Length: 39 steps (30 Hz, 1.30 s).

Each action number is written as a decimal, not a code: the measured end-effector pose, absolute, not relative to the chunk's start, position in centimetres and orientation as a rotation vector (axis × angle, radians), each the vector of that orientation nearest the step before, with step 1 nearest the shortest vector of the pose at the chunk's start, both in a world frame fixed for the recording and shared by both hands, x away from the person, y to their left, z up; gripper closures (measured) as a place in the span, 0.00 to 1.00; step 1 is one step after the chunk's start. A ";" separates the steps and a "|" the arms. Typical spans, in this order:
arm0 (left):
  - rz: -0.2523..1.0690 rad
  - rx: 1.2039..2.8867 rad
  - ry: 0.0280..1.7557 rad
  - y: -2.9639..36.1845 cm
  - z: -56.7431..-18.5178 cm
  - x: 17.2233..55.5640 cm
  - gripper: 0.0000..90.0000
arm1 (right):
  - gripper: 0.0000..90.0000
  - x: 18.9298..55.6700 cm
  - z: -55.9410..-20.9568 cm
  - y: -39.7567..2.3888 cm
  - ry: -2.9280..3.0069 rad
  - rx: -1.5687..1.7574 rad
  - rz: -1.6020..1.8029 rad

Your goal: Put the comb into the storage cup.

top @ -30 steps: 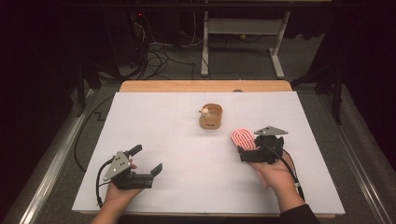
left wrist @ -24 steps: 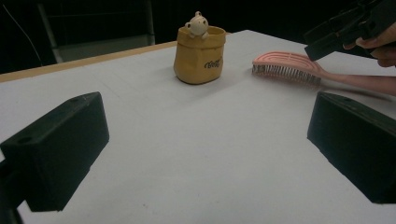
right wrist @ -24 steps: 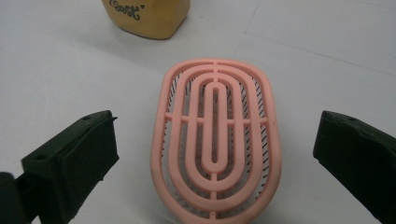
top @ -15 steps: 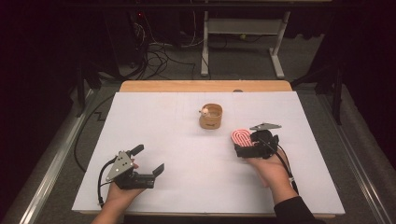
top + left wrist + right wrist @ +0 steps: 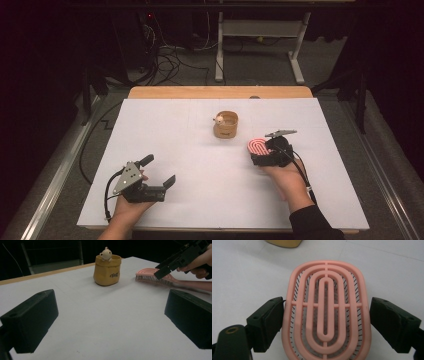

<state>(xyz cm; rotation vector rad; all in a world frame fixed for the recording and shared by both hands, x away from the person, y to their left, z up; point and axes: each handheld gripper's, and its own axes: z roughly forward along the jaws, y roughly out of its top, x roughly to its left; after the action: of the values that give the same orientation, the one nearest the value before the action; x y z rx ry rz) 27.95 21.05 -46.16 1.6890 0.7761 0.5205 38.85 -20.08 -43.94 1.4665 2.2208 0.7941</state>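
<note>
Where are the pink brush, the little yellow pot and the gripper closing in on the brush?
pink brush [image 5: 325,312]: right gripper view, centre rib.
yellow pot [image 5: 107,271]: left gripper view, front wall.
right gripper [image 5: 325,323]: right gripper view, between its fingertips.

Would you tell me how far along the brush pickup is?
Done: the right gripper straddles the pink brush. In hand: its jaws have just been closing, with a gap at one side, so no grip yet. Left: clamp and lift; the brush lies on the table. The left gripper waits open.
</note>
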 end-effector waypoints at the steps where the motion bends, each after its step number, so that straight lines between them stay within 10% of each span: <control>1: 0.520 1.689 0.776 21.0 -46.2 28.0 0.00 | 0.16 38.8 -43.9 -20.1 2.221 1.467 0.794; 39: 0.517 1.681 0.779 21.1 -46.1 28.0 0.00 | 0.21 39.3 -44.7 -19.3 2.258 1.464 0.683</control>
<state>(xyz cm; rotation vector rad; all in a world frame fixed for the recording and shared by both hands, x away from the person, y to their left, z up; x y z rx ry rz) 28.01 21.07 -46.14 1.6812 0.7789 0.5167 39.29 -19.28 -44.67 1.4643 2.2579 0.6833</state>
